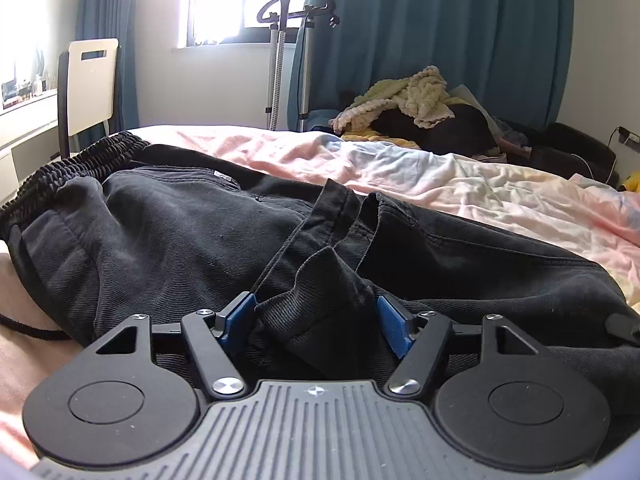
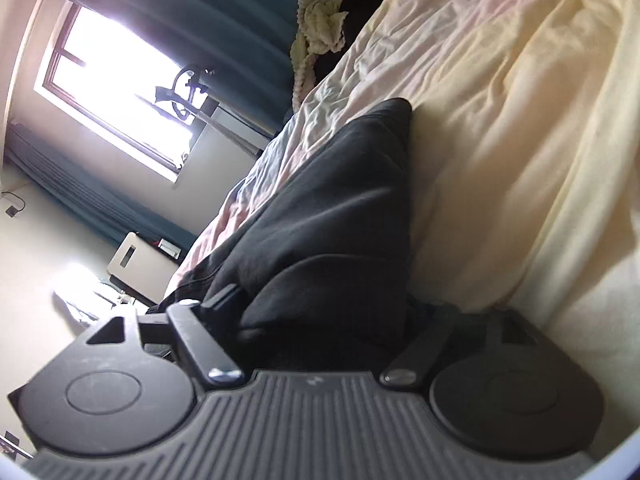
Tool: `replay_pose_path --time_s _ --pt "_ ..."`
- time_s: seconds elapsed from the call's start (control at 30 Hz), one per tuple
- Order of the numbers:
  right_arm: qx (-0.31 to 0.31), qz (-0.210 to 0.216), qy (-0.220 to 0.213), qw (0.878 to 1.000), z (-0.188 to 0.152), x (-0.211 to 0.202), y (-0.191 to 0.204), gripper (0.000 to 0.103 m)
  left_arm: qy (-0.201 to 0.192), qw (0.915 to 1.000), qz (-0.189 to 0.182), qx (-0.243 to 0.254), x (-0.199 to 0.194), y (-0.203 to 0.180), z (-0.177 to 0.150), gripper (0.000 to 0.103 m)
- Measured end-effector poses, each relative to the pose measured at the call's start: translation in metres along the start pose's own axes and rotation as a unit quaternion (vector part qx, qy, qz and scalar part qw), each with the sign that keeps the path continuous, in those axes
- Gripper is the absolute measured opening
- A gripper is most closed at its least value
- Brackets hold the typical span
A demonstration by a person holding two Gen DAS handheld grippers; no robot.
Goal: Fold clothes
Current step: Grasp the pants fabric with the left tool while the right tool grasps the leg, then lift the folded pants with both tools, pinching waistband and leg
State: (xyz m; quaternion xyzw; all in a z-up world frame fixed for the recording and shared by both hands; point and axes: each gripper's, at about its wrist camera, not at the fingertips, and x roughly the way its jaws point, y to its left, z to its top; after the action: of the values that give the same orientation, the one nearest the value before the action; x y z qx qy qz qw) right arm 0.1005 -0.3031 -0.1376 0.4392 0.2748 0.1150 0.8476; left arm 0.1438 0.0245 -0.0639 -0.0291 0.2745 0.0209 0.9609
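Left hand-held gripper (image 1: 316, 320) stands wide with a hem bunch of the black trousers (image 1: 180, 216) loose between its blue pads, trousers lying lengthwise across the bed (image 1: 460, 184), right hand-held gripper (image 2: 320, 320) also wide around a fold.

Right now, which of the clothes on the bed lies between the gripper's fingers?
The black trousers, spread in front; the cream knit lies far back on the heap by the curtain.
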Motion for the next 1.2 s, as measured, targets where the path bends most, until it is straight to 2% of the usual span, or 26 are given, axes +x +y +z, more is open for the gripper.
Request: replay_pose_path --time_s 0.07,0.13,0.17,0.2,0.27,0.3,0.37,0.47,0.53,0.6,0.7,0.97,1.07,1.2 --pt "-0.005 -0.002 -0.006 1.000 0.002 -0.001 0.005 0.071 0.001 1.0000 0.000 -0.003 0.000 0.001 0.000 0.071" --pt "-0.026 -0.012 -0.013 1.000 0.004 -0.005 0.016 0.058 0.002 1.0000 0.002 -0.003 0.000 0.000 0.000 0.071" --pt "-0.039 -0.007 -0.022 0.999 0.005 -0.010 0.023 0.052 0.002 1.0000 0.003 -0.003 0.000 0.000 0.000 0.071" --pt "-0.052 0.008 -0.033 0.998 0.006 -0.015 0.032 0.051 0.002 1.0000 0.004 -0.001 0.001 0.000 0.000 0.071" --pt "-0.065 0.046 -0.053 0.995 0.006 -0.023 0.049 0.053 0.002 1.0000 0.005 0.000 0.002 0.000 -0.001 0.071" --pt "-0.071 0.052 -0.056 0.995 0.006 -0.023 0.052 0.056 0.002 1.0000 0.005 0.002 0.002 0.000 -0.002 0.071" --pt "-0.076 0.040 -0.048 0.995 0.005 -0.018 0.051 0.063 0.000 1.0000 0.005 0.005 0.003 0.000 -0.002 0.072" --pt "-0.053 0.004 -0.021 0.998 0.003 -0.005 0.030 0.063 -0.003 0.9999 0.005 0.012 0.002 -0.002 -0.003 0.073" --pt "-0.048 -0.004 -0.014 0.999 0.000 -0.003 0.017 0.052 -0.006 0.9999 0.005 0.015 0.001 -0.004 -0.003 0.073" --pt "-0.062 -0.009 -0.020 0.998 0.000 -0.006 0.023 0.037 -0.009 0.9999 0.003 0.014 -0.001 -0.003 -0.003 0.074" --pt "-0.079 -0.010 -0.038 0.996 0.001 -0.016 0.038 0.025 -0.019 0.9998 -0.006 0.008 -0.004 -0.002 -0.001 0.077" --pt "-0.097 -0.014 -0.072 0.993 0.008 -0.056 0.071 0.021 -0.059 0.9958 -0.060 -0.035 -0.031 0.010 0.010 0.080" --pt "-0.100 -0.020 -0.081 0.991 0.011 -0.073 0.076 0.020 -0.078 0.9928 -0.076 -0.051 -0.039 0.015 0.014 0.084" --pt "-0.102 -0.037 -0.087 0.990 0.016 -0.099 0.075 0.020 -0.068 0.9925 -0.089 -0.049 -0.033 0.012 0.012 0.085"
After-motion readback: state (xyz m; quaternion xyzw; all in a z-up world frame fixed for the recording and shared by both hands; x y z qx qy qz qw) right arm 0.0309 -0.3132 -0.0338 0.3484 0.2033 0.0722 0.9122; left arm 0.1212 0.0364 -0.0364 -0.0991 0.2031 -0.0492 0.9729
